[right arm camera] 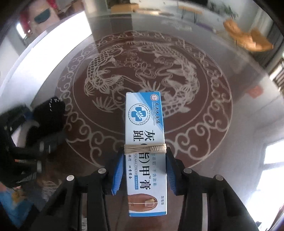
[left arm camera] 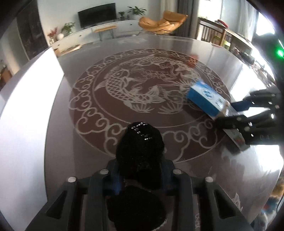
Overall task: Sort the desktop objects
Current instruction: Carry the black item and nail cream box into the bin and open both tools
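My left gripper [left arm camera: 141,170] is shut on a black fuzzy hair scrunchie with small beads [left arm camera: 140,147], held over the near part of the round glass table [left arm camera: 79,135]. My right gripper [right arm camera: 144,170] is shut on a long blue and white toe nail cream box [right arm camera: 144,131] with a rubber band around its middle. In the left wrist view the box [left arm camera: 204,97] and the right gripper [left arm camera: 236,113] show at the right, above the table. In the right wrist view the left gripper [right arm camera: 38,140] and the scrunchie [right arm camera: 50,113] show at the left.
The table top carries a brown disc with a white fish pattern [left arm camera: 134,85]. Beyond the table are a white TV cabinet with a screen [left arm camera: 97,15], an orange lounge chair [left arm camera: 163,22] and wooden shelves [left arm camera: 229,39] at the right. Bright glare lies along the table's left rim [left arm camera: 30,99].
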A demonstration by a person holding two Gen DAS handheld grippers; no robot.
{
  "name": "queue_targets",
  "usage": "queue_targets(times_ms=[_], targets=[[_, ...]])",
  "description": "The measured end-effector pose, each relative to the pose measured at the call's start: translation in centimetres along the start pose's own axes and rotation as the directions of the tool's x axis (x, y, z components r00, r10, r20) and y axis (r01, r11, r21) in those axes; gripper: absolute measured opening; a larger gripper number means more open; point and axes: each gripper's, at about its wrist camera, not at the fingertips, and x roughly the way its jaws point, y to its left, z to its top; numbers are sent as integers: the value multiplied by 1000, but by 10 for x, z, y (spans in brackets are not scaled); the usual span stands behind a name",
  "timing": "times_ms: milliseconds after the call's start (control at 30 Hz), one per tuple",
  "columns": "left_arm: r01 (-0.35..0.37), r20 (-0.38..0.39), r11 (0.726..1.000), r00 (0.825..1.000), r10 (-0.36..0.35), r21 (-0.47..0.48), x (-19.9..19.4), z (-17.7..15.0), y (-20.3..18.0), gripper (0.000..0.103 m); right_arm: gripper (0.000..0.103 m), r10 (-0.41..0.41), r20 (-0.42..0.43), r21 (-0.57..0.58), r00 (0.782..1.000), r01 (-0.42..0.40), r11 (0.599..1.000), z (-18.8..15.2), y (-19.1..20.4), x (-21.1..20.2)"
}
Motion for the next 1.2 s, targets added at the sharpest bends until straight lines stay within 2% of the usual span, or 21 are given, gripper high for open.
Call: queue_targets(times_ms=[67, 233, 367, 467, 600, 667, 733, 867, 967, 1033, 1100, 1133, 1167, 1200], targets=[[17, 36, 999, 999, -16, -31, -9, -7, 4, 30, 43, -18, 14, 1, 1000, 18, 1000, -9, 3, -5], [105, 131, 986, 987, -88, -131, -47, -26, 11, 30, 43, 45, 59, 31, 997, -46, 998, -26, 8, -22], [187, 229, 957, 964, -135, -222, -99, -30, 40, 30, 43, 65, 82, 16, 994, -67, 998, -8, 22, -44], [206, 294, 945, 947, -127, -254, -141, -30, 71, 30, 43, 95, 135, -20, 986, -93, 995, 10, 50, -69], [164, 328, 940, 943, -60, -298, -186, -34, 128, 30, 43, 193, 213, -98, 958, -176, 980, 52, 104, -109], [99, 314, 940, 949, 10, -328, -196, -37, 159, 30, 43, 255, 244, -148, 936, -224, 963, 74, 138, -124], [-1, 273, 933, 956, 106, -360, -197, -42, 190, 30, 43, 320, 264, -198, 910, -273, 941, 91, 176, -134], [-100, 165, 881, 967, 196, -463, -179, -66, 243, 30, 43, 434, 260, -285, 863, -361, 888, 120, 253, -140], [-132, 89, 847, 975, 206, -515, -160, -86, 266, 30, 43, 482, 210, -313, 850, -409, 857, 130, 300, -124], [-147, 47, 833, 978, 202, -534, -150, -96, 270, 36, 44, 474, 163, -332, 865, -405, 852, 133, 326, -103], [-163, 19, 827, 979, 204, -538, -138, -98, 269, 46, 46, 435, 108, -357, 894, -374, 856, 132, 349, -79], [-162, 20, 829, 979, 204, -535, -134, -100, 268, 61, 48, 408, 86, -372, 909, -351, 859, 129, 357, -66], [-164, 25, 830, 978, 209, -533, -130, -101, 262, 80, 54, 390, 83, -382, 917, -332, 862, 124, 361, -60], [-176, 35, 831, 973, 228, -528, -130, -103, 258, 88, 63, 387, 94, -389, 917, -324, 863, 122, 362, -56]])
